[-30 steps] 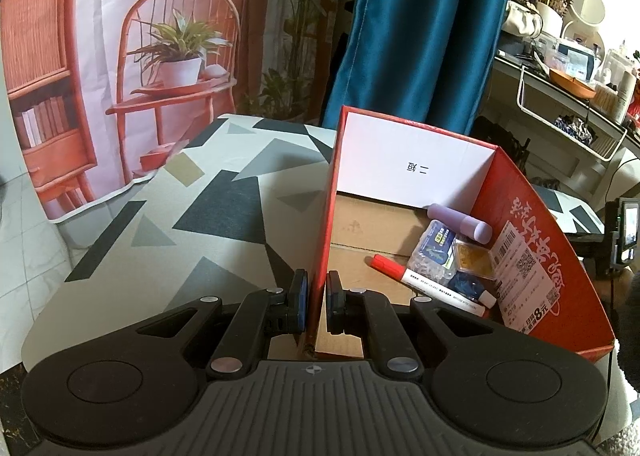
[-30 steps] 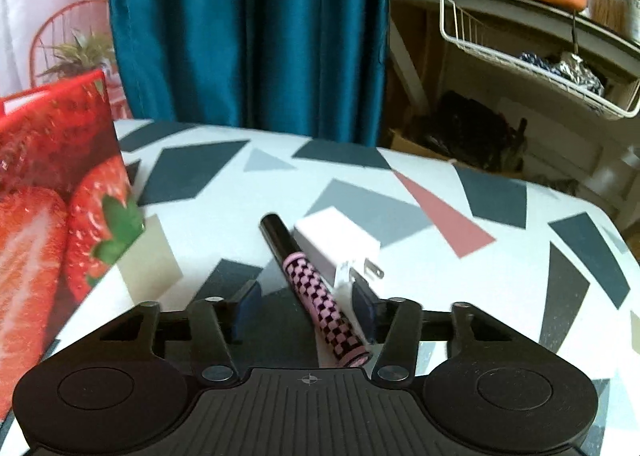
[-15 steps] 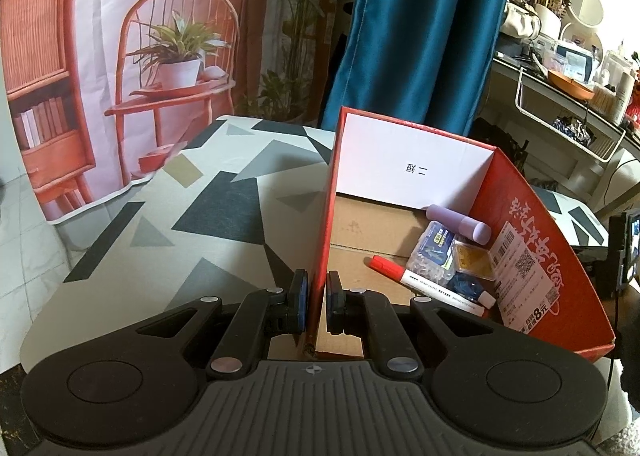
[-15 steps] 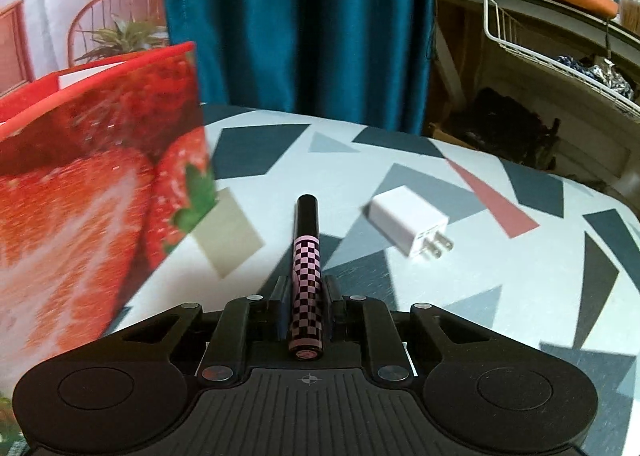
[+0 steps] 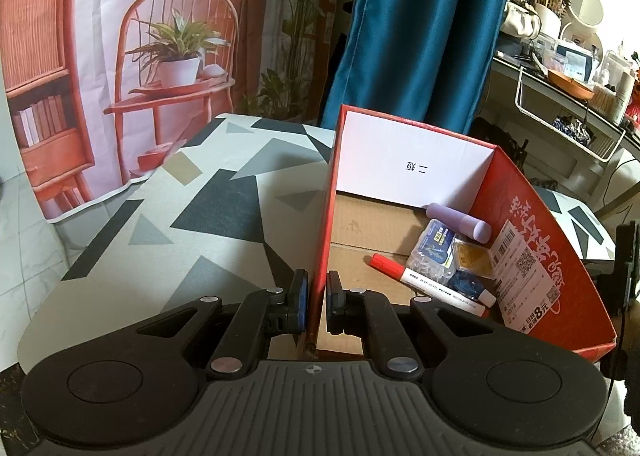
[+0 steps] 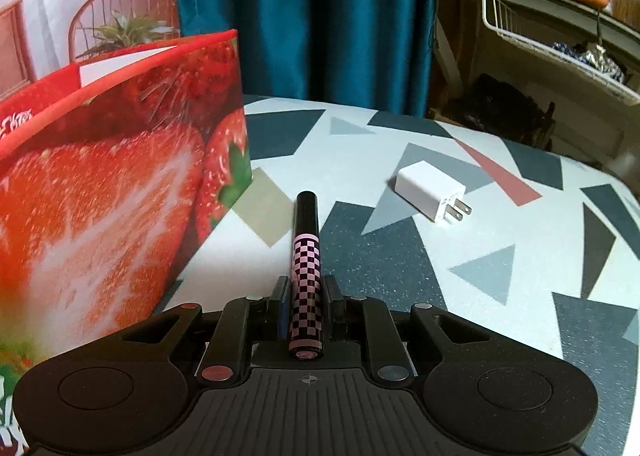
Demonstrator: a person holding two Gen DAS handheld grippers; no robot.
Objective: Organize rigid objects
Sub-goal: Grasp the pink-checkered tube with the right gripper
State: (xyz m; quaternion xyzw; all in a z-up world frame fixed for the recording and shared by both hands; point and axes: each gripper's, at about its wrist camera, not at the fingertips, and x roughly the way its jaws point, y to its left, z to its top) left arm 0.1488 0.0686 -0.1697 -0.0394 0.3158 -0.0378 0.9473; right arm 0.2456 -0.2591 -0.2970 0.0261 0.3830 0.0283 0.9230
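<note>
right wrist view: the right gripper (image 6: 306, 306) is clenched on a slim pink-and-black checkered pen with a glossy black cap (image 6: 307, 256), cap pointing away, lifted above the geometric-patterned table (image 6: 500, 296) beside the strawberry-printed red cardboard box (image 6: 120, 183). a white plug-in charger block (image 6: 434, 191) lies well apart, toward the table's far right edge. in the left wrist view the left gripper (image 5: 317, 306) is clamped on the box's near left wall; a red-capped white marker (image 5: 428, 288) and a lilac tube (image 5: 458, 221) lie by its right wall.
</note>
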